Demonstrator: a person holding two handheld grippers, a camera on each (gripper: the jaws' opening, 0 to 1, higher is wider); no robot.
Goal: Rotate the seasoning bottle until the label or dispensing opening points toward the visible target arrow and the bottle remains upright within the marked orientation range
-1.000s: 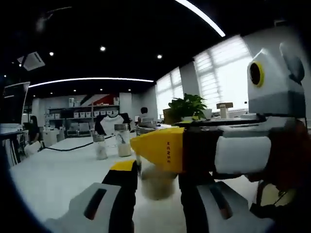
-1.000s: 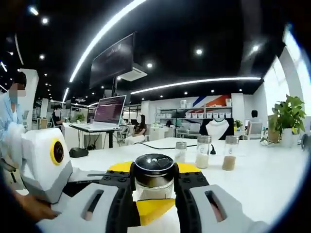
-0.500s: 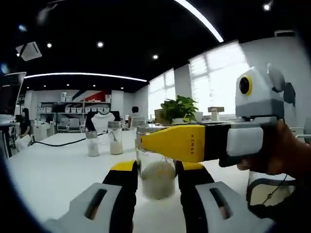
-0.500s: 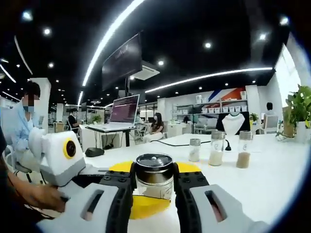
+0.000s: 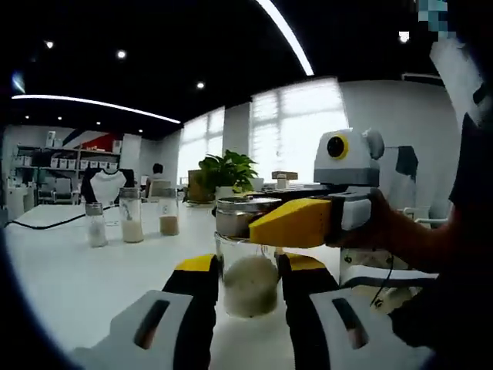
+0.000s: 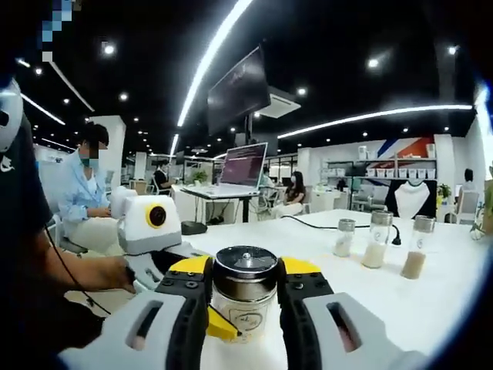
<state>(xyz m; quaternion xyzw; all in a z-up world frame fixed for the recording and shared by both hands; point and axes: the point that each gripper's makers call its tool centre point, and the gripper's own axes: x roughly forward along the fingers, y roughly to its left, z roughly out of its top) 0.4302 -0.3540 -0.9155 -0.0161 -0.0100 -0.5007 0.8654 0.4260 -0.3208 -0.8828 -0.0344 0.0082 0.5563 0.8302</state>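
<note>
step: mid-rotation, I judge | seasoning bottle [image 6: 244, 297] upright on white table [image 5: 69, 277] | right gripper [image 6: 243, 291] clamps its lid end, left gripper [image 5: 248, 281] hugs body | next: turn label arrow-ward; arrow unseen

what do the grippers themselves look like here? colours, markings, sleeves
Left gripper and right gripper: pale grey bodies with dark oblong slots, black jaws capped in yellow. In the left gripper view the right gripper's yellow jaw crosses from the right. Thin black cable at the person's black short sleeve.
</note>
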